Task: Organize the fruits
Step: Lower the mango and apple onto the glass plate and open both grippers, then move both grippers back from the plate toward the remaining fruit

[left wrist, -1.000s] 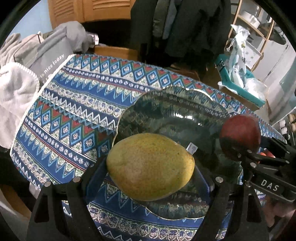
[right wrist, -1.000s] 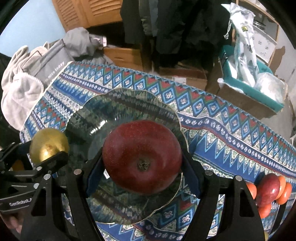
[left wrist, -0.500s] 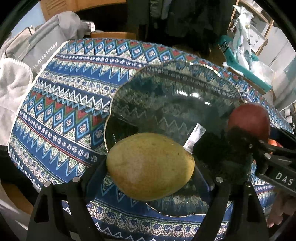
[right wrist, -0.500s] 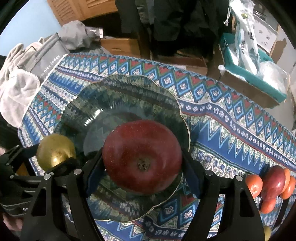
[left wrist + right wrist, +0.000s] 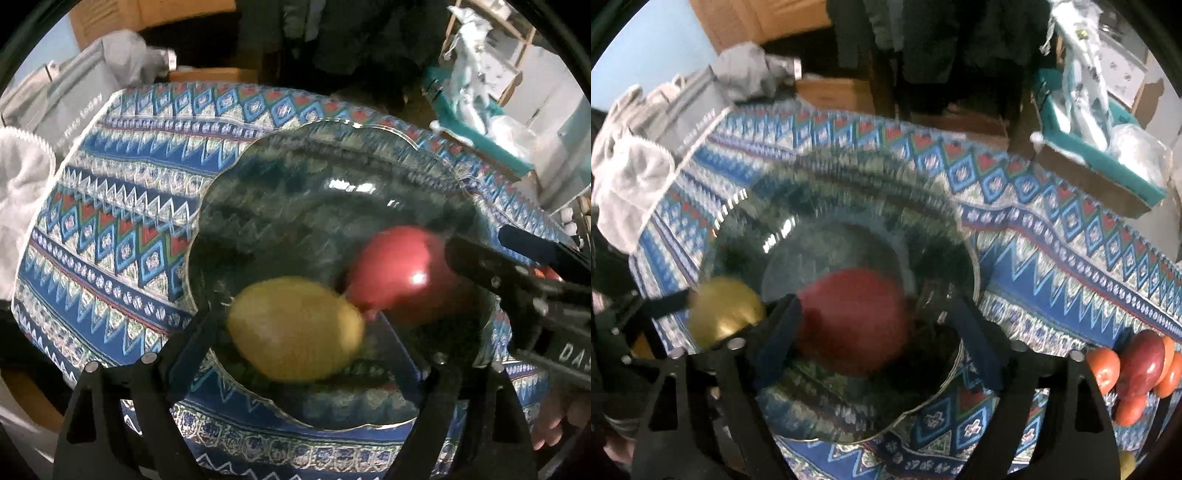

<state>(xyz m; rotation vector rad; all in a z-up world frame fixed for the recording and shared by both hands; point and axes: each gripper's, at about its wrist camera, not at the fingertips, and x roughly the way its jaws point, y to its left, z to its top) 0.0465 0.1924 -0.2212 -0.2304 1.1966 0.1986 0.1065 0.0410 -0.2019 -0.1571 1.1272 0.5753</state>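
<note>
Smooth oval yellow mango [image 5: 295,328] and round glossy red apple [image 5: 399,273] lie touching in scalloped dark glass plate [image 5: 332,162] on zigzag-patterned cloth [image 5: 110,229]. Left hand-held gripper [image 5: 295,354] and right hand-held gripper [image 5: 871,328] both spread, fruit released.

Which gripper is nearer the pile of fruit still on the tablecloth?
Right. The right gripper is over the glass plate, with the fruit pile just off its right finger. The left gripper, around the mango, is on the plate's far side.
</note>
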